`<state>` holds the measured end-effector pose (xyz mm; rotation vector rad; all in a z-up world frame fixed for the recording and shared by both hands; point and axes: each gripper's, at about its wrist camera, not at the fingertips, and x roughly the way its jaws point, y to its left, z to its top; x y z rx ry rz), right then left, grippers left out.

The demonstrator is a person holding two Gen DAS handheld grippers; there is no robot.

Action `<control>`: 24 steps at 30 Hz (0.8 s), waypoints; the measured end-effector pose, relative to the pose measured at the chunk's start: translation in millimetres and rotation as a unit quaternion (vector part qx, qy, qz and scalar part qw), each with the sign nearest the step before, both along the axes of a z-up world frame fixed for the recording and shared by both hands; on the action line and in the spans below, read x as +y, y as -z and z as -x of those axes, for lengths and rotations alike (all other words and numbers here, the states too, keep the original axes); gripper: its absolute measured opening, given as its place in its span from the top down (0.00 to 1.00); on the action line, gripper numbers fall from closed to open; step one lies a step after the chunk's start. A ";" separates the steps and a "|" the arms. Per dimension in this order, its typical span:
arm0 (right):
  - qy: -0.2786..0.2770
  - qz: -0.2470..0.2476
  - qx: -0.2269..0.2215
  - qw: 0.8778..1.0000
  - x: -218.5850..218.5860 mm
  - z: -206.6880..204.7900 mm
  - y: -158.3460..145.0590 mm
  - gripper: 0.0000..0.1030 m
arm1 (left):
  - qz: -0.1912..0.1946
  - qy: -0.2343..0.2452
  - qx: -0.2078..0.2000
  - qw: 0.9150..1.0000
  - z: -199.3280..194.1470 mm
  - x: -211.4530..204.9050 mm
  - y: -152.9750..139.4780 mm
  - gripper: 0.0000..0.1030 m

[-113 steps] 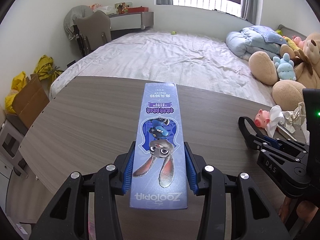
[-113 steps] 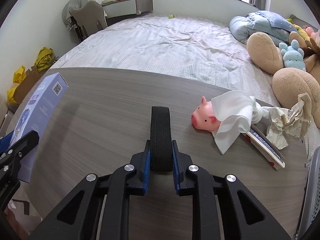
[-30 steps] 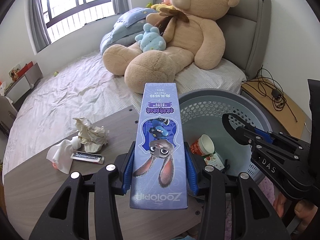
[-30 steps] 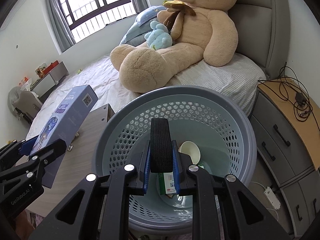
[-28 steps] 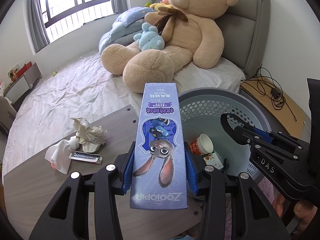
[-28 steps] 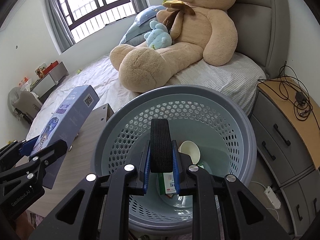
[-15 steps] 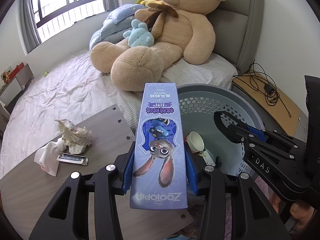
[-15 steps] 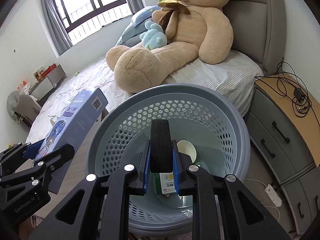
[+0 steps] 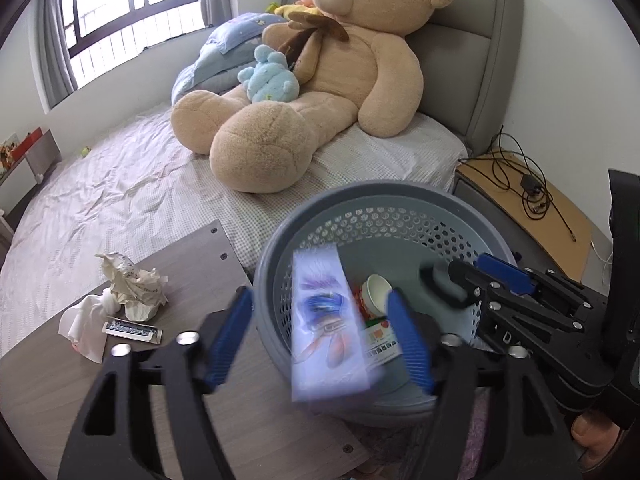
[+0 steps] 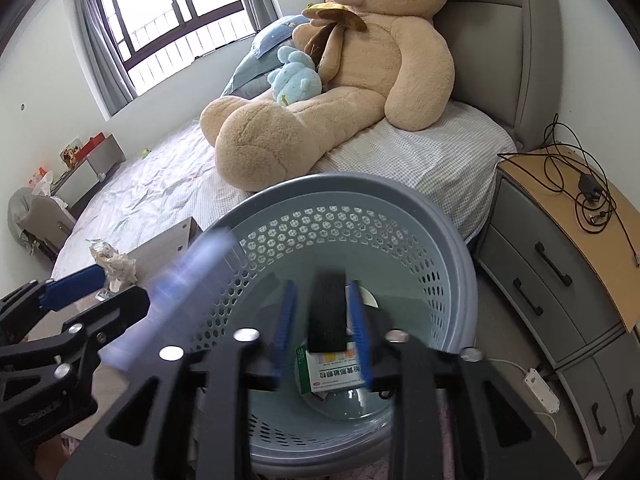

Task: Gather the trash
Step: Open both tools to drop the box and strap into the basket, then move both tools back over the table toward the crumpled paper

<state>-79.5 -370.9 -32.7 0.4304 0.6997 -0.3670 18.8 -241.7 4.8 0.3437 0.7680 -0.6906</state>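
Observation:
My left gripper point(image 9: 320, 294) hangs over the grey perforated basket point(image 9: 360, 196). Its jaws are opening, and the blue cartoon box point(image 9: 326, 320) drops blurred between the blue pads point(image 9: 230, 332), free of both. In the right wrist view the box point(image 10: 180, 280) is a streak beside the basket rim point(image 10: 360, 184). My right gripper point(image 10: 321, 286) is also above the basket with its jaws opening. The black ridged band point(image 10: 326, 312) stands between its pads, and a gap shows on the left side.
A paper cup point(image 9: 376, 288) and a green-and-white medicine box point(image 10: 340, 368) lie in the basket. Crumpled paper point(image 9: 132, 288), a white tissue point(image 9: 80, 320) and a flat packet point(image 9: 130, 328) sit on the wooden table point(image 9: 60, 380). Bed with teddy bear point(image 9: 320, 100) behind; nightstand point(image 10: 560, 240) at right.
Both grippers, shut on their loads half a second ago, now stand with jaws apart. The blue box has slid down out of the left pads towards the basket. The band is loose.

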 end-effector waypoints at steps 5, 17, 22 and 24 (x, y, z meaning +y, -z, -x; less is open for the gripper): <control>0.004 -0.004 -0.002 1.000 -2.5 0.5 -0.4 0.49 | -0.005 -0.014 0.004 1.000 -4.4 4.5 2.2 0.29; -0.004 -0.006 0.013 1.000 5.3 -2.5 5.5 0.49 | -0.005 -0.049 0.022 0.999 -11.4 19.8 8.7 0.23; -0.001 -0.004 0.007 1.000 6.4 -0.6 2.2 0.44 | -0.010 -0.062 0.012 0.998 -9.2 26.1 7.3 0.22; -0.002 -0.001 0.007 1.000 7.9 0.0 1.0 0.43 | -0.011 -0.066 0.008 0.998 -7.7 29.4 6.2 0.20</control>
